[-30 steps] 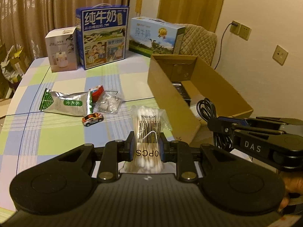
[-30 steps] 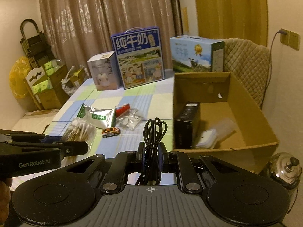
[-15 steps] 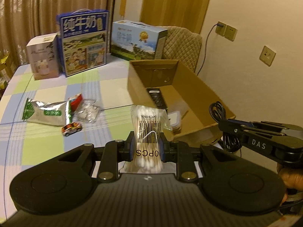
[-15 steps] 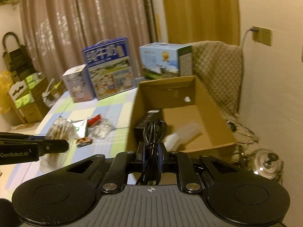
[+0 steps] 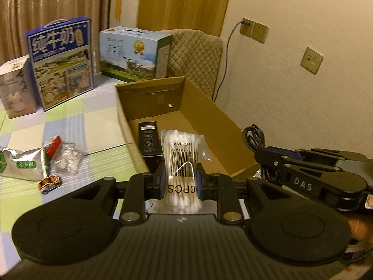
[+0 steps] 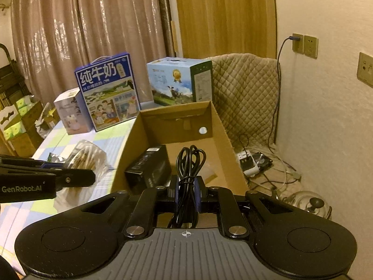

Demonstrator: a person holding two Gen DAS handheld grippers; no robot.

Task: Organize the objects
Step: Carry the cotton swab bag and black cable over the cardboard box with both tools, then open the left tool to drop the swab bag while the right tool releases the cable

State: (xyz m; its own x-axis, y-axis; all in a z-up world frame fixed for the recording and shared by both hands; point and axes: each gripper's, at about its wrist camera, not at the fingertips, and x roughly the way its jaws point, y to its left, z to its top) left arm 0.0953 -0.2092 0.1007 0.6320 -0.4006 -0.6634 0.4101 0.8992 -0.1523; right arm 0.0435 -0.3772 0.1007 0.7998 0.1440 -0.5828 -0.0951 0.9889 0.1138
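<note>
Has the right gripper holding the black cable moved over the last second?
Yes. The right gripper, shut on the black cable, has moved rightward and forward: the cardboard box, earlier off to its right, now lies straight ahead beneath the cable.

Matt cardboard box (image 5: 221,119), glossy plastic swab bag (image 5: 181,154), quilted cloth chair cover (image 6: 244,88)

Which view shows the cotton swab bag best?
Left wrist: the cotton swab bag sits centred, clamped in the left tool, barcode legible. Right wrist shows it blurred and partly hidden at the left.
</note>
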